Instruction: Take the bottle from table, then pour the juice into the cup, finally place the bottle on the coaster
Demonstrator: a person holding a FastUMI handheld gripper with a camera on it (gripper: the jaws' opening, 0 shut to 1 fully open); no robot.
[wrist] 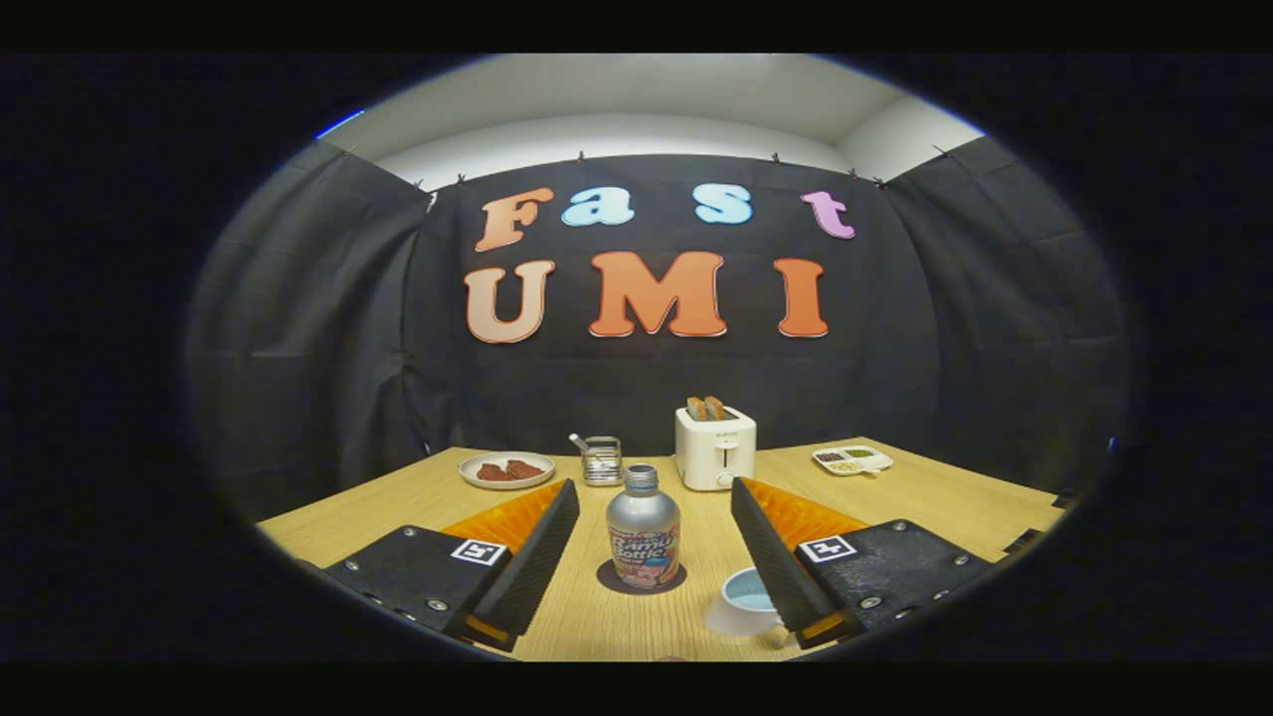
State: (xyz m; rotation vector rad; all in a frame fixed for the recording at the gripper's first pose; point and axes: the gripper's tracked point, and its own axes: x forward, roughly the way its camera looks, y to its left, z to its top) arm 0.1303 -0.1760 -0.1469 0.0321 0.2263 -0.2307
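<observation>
While the gripper [651, 502] gapes wide and holds nothing, the bottle [643, 526] stands upright on the coaster [609, 579] between its fingers, the cup [744, 603] nearer, against the right finger; judged finished, retreat straight back.

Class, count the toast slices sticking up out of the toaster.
2: both toast slices stand side by side in the white toaster, beyond the bottle between the open jaws.
</observation>
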